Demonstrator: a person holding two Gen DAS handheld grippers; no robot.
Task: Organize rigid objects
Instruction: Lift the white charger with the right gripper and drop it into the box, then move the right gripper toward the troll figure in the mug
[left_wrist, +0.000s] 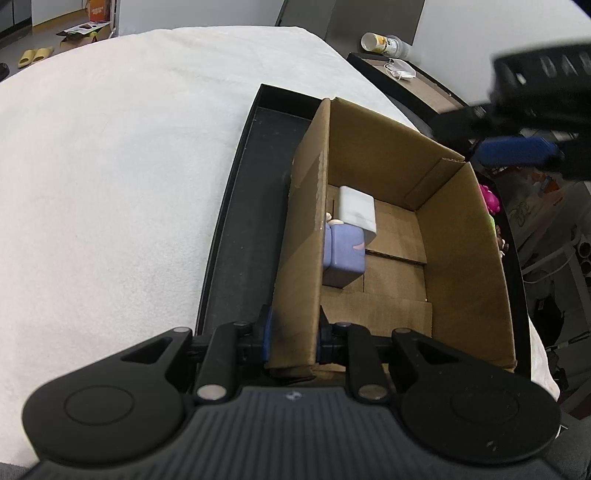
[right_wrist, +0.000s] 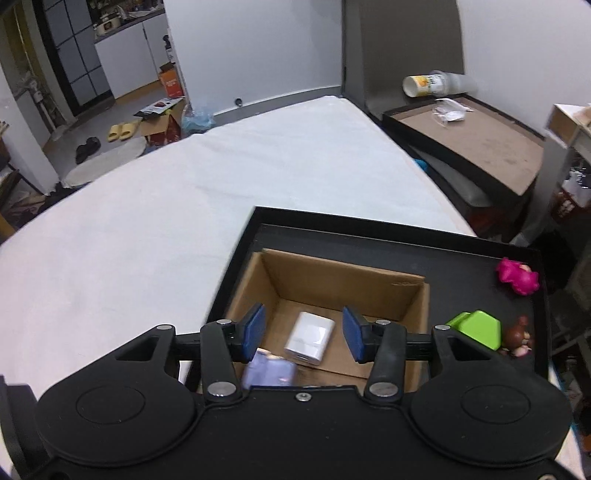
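An open cardboard box (left_wrist: 369, 155) stands in a black tray (left_wrist: 251, 206) on the white-covered table. Inside the box lie a white block (left_wrist: 356, 208) and a purple block (left_wrist: 345, 254), touching each other by the left wall. My left gripper (left_wrist: 295, 336) is shut on the box's left wall near its front corner, one blue pad on each side. My right gripper (right_wrist: 303, 332) hangs open above the box (right_wrist: 332, 277), over the white block (right_wrist: 310, 336) and the purple block (right_wrist: 269, 373), with nothing between its pads. The left wrist view shows the right gripper (left_wrist: 517, 151) blurred at the upper right.
In the tray (right_wrist: 461, 280), right of the box, lie a pink toy (right_wrist: 517, 277), a green block (right_wrist: 476, 328) and a small brown figure (right_wrist: 519, 336). White cloth (right_wrist: 184, 206) spreads to the left. A low side table (right_wrist: 480, 140) with a tipped cup (right_wrist: 424, 85) stands beyond the right edge.
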